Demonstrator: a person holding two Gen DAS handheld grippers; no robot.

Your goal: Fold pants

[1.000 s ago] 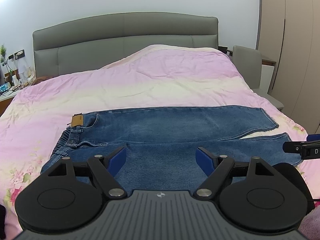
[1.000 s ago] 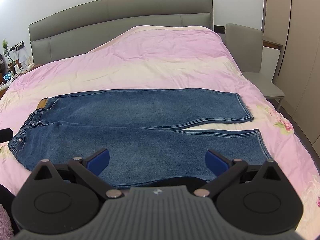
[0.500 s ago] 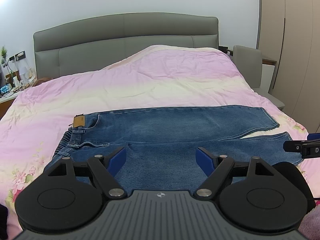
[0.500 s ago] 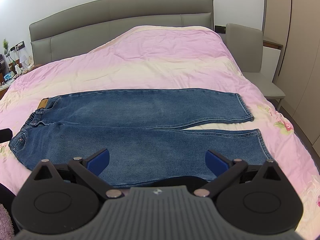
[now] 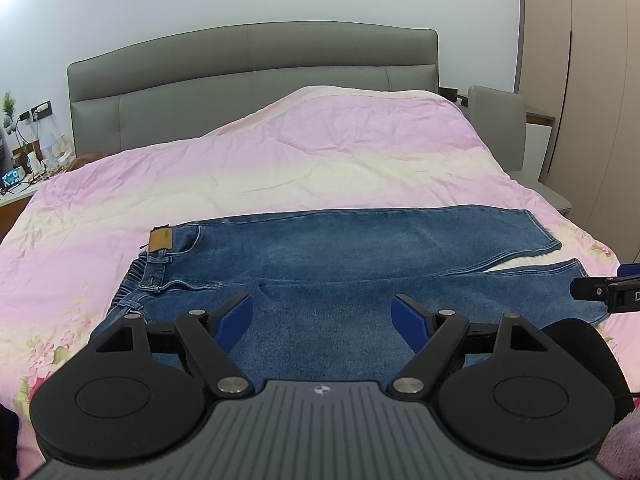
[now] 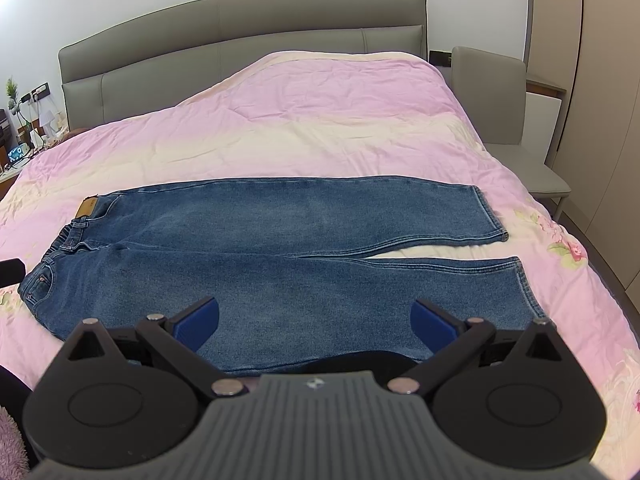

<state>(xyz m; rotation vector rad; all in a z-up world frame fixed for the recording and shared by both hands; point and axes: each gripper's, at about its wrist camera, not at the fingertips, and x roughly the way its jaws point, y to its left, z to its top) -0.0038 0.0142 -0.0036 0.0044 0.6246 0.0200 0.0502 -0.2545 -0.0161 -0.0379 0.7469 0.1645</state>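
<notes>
Blue jeans (image 5: 360,252) lie flat across the pink duvet, waistband with a tan patch (image 5: 161,239) to the left, both legs running right. In the right wrist view the jeans (image 6: 280,248) show whole, leg hems (image 6: 520,276) slightly apart at the right. My left gripper (image 5: 322,314) is open and empty, above the near leg close to the waist end. My right gripper (image 6: 316,318) is open and empty, above the near edge of the near leg. Part of the right gripper shows at the right edge of the left wrist view (image 5: 608,290).
The bed has a pink and cream duvet (image 5: 320,160) and a grey headboard (image 5: 248,68). A grey chair (image 6: 492,80) and wardrobe (image 6: 592,80) stand to the right. A cluttered nightstand (image 5: 20,176) is at the far left.
The left wrist view has drifted slightly, the jeans sitting a little further right and higher in frame. The right gripper has hardly moved. Both grippers stay open.
</notes>
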